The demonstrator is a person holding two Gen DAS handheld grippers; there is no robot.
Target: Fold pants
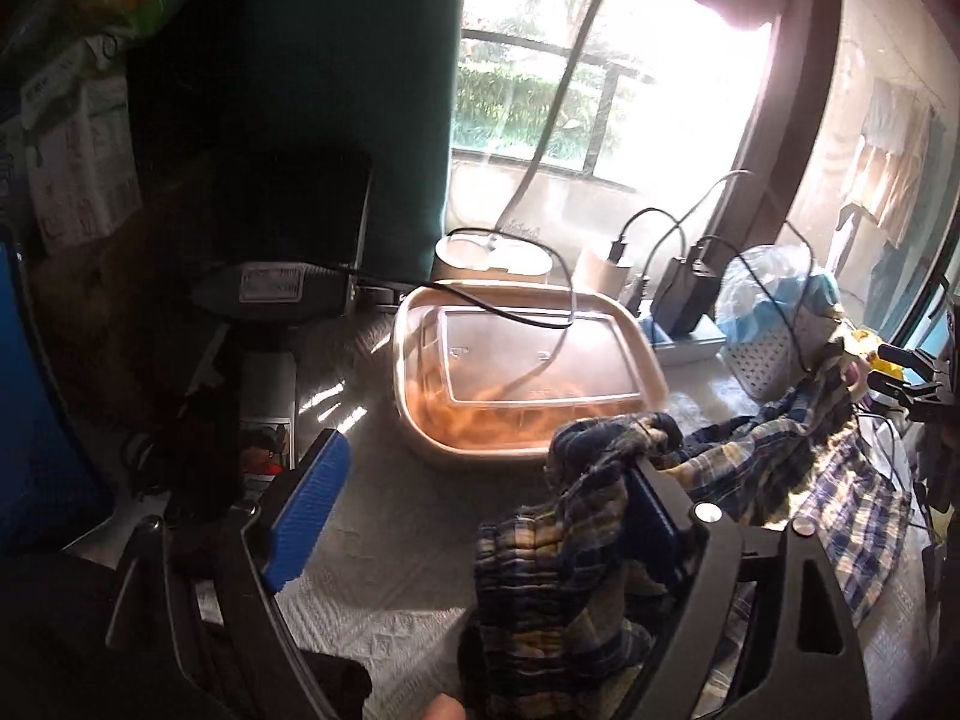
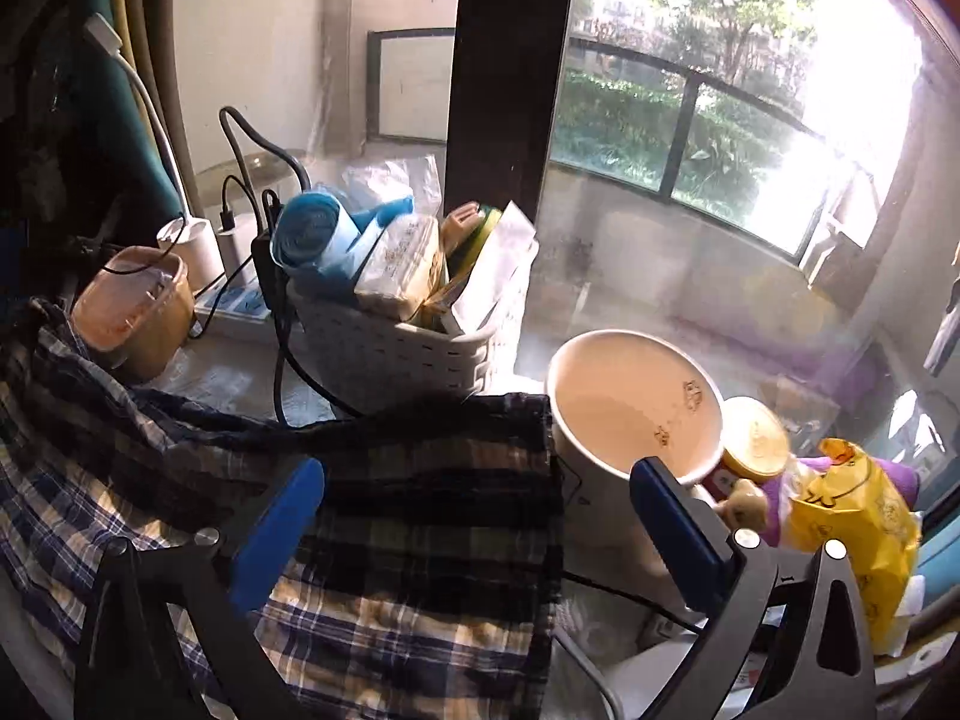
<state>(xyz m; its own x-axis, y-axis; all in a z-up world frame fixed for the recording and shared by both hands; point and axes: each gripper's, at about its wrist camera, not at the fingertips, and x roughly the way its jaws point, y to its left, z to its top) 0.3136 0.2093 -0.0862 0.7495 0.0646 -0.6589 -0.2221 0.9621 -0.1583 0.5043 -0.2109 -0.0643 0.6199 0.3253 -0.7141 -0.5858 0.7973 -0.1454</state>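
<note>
The plaid pants (image 1: 600, 540) are blue, dark and cream. In the left wrist view they hang bunched over the right finger of my left gripper (image 1: 480, 480) and trail off to the right across the white table cover (image 1: 384, 600). That gripper's jaws stand wide apart, and the left blue pad (image 1: 309, 510) is bare. In the right wrist view the pants (image 2: 432, 510) lie spread flat under my right gripper (image 2: 478, 471). It hovers above them, open, with nothing between its blue pads (image 2: 279, 540).
A lidded plastic box (image 1: 528, 360) with a cable across it sits behind the pants. Chargers and a power strip (image 1: 690, 336) line the window sill. A white basket (image 2: 390, 354) of packets, a large paper cup (image 2: 630, 402) and a yellow bag (image 2: 852, 516) crowd the right.
</note>
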